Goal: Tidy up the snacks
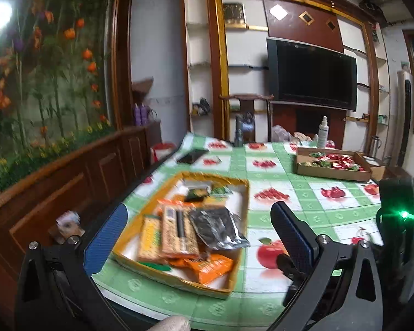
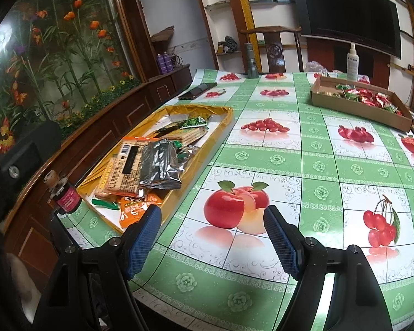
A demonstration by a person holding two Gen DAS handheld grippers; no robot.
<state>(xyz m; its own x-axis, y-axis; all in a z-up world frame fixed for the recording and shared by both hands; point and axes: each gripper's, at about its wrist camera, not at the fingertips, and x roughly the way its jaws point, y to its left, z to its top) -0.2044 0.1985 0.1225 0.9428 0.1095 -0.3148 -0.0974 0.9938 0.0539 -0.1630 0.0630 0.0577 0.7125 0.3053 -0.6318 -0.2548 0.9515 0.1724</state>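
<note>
A gold-rimmed tray holds several snack packets: orange cracker packs, a silver-black pouch, small orange packets and green ones at its far end. A brown cardboard box with red and green wrapped snacks sits at the far right. My left gripper is open and empty, held over the tray. My right gripper is open and empty, above the tablecloth beside the tray's near corner.
The table wears a green fruit-print cloth. A white spray bottle, a dark cylinder, a black flat object and a chair lie at the far end. A small red jar stands left of the tray. A wooden cabinet runs along the left.
</note>
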